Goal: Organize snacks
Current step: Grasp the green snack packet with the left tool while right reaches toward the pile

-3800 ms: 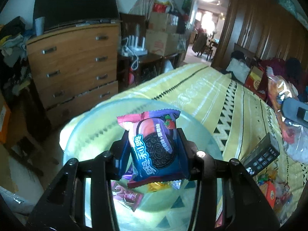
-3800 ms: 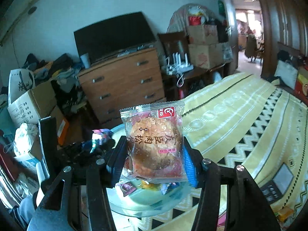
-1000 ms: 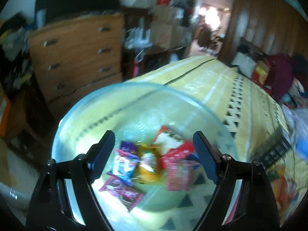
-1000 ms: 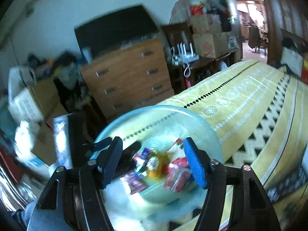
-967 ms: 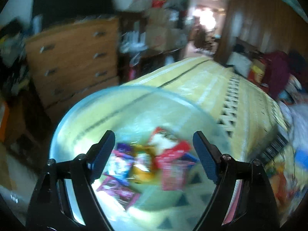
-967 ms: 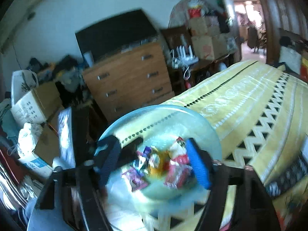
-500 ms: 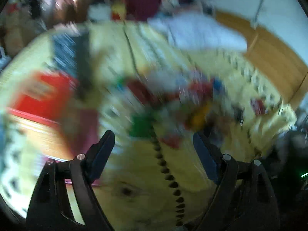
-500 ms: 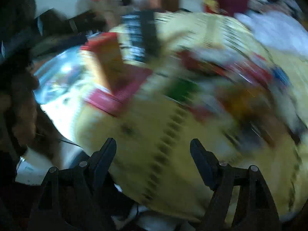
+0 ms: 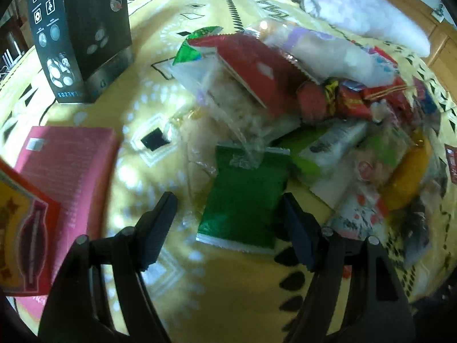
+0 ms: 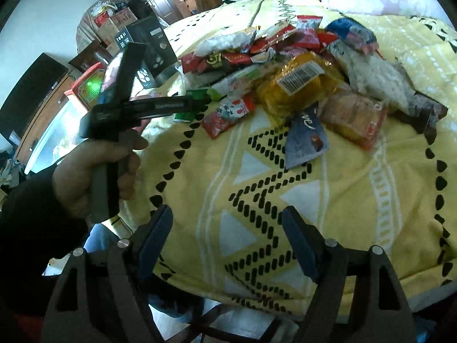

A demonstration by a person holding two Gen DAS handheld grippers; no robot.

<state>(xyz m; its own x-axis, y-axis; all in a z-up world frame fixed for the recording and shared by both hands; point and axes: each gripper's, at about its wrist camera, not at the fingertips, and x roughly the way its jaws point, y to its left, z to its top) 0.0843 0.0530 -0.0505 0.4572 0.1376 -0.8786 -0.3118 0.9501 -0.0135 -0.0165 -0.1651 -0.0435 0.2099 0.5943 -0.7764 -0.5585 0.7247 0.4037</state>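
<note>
A heap of snack packets lies on the yellow patterned bedspread. My left gripper points down at a green packet that lies flat between its fingers. Its jaws are closing, and the pads do not press on the packet. In the right wrist view the same heap lies further off, with a blue-grey packet nearest. My right gripper is open over bare bedspread, nothing between its fingers. A person's hand holds the left tool's handle there.
A black box stands at the upper left, with a pink box and a red-and-yellow box beside it. A white pillow lies behind the heap. The bed's near edge drops off below my right gripper.
Both grippers dropped the packets they held earlier into the clear bowl, then swung away and down to the snack heap on the bed. The left fingers stand slightly closer together.
</note>
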